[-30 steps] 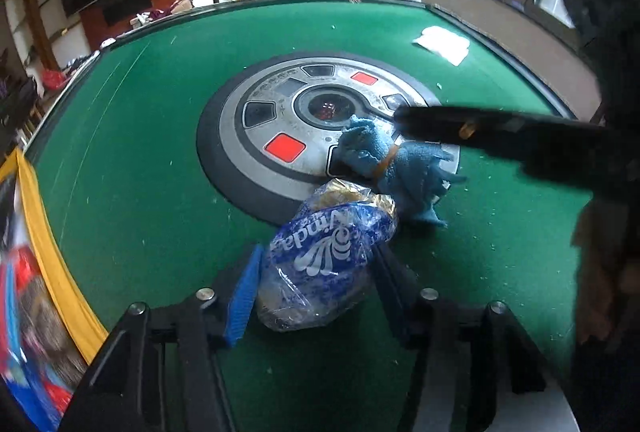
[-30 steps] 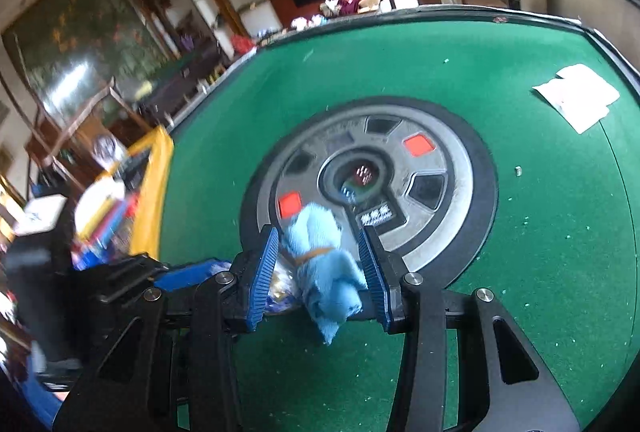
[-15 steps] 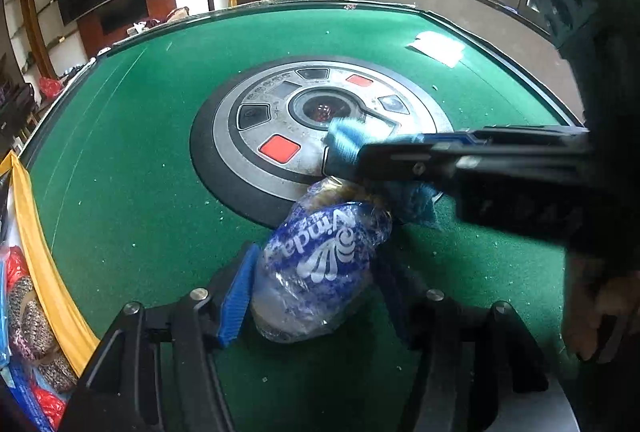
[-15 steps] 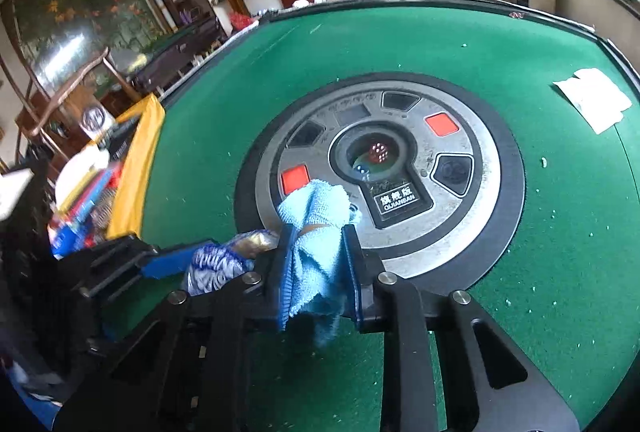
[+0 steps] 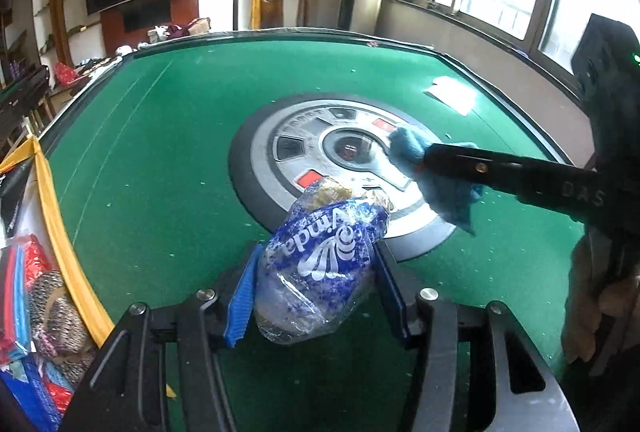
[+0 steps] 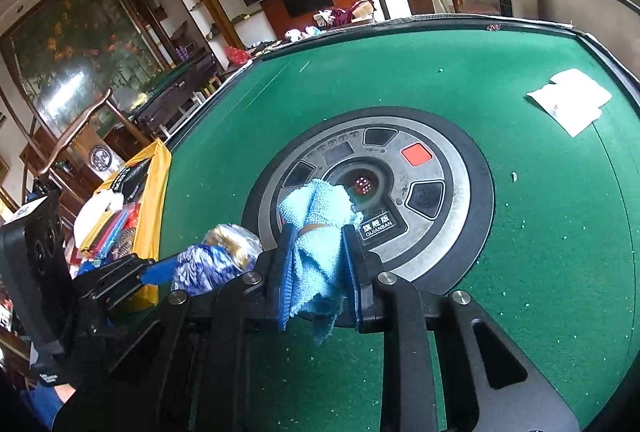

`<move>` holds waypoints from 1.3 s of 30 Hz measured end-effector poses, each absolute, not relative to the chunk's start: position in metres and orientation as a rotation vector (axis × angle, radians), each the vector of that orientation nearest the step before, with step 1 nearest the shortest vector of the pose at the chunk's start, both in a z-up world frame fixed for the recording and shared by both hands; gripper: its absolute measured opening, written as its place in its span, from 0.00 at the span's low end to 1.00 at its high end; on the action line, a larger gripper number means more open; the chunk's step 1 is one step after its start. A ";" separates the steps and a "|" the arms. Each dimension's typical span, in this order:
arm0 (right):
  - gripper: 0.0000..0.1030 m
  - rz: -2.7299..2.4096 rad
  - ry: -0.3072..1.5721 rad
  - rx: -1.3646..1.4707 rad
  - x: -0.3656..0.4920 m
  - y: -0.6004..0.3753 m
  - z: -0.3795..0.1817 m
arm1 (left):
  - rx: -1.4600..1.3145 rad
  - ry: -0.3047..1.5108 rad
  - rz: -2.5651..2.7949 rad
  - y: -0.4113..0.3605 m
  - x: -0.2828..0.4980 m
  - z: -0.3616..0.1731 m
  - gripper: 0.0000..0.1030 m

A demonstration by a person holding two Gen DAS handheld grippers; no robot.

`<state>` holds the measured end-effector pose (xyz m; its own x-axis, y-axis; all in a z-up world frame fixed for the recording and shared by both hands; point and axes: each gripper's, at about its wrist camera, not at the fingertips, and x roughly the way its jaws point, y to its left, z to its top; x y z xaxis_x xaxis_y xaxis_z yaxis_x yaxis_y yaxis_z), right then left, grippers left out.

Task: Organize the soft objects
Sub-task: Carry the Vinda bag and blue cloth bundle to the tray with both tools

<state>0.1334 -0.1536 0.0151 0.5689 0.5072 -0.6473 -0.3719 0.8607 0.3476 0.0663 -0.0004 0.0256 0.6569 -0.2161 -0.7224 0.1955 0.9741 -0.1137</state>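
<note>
Plainly, the left hand-held gripper (image 5: 316,290) pinches a blue-and-clear plastic bag (image 5: 320,260) printed "Vinda", held just over the green surface (image 5: 160,152) at the disc's 7 o'clock edge. The right hand-held gripper (image 6: 318,274) is clamped tight on a light blue towel (image 6: 316,232), lifted over the central disc (image 6: 440,192), whose plate reads "QUANBAN".

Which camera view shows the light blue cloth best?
The right wrist view shows the light blue cloth best: it sits close and central, squeezed by the right gripper. In the left wrist view the cloth is farther away, and the gripper's black finger crosses and hides its middle.
</note>
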 end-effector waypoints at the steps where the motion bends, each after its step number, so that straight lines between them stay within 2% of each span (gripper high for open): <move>1: 0.21 0.518 0.814 0.178 0.133 -0.154 0.015 | -0.031 0.820 -0.230 0.001 0.067 0.025 0.53; 19: 0.21 0.526 0.809 0.169 0.130 -0.141 0.012 | -0.097 0.737 -0.211 0.017 0.066 0.043 0.54; 25: 0.21 0.519 0.785 0.260 0.123 -0.148 0.022 | -0.156 0.715 -0.206 0.028 0.059 0.050 0.54; 33: 0.21 0.544 0.751 0.318 0.082 -0.132 0.028 | -0.235 0.601 -0.166 0.062 0.005 0.078 0.54; 39: 0.21 0.617 0.731 0.260 0.057 -0.085 0.040 | -0.284 0.548 -0.078 0.111 -0.020 0.095 0.54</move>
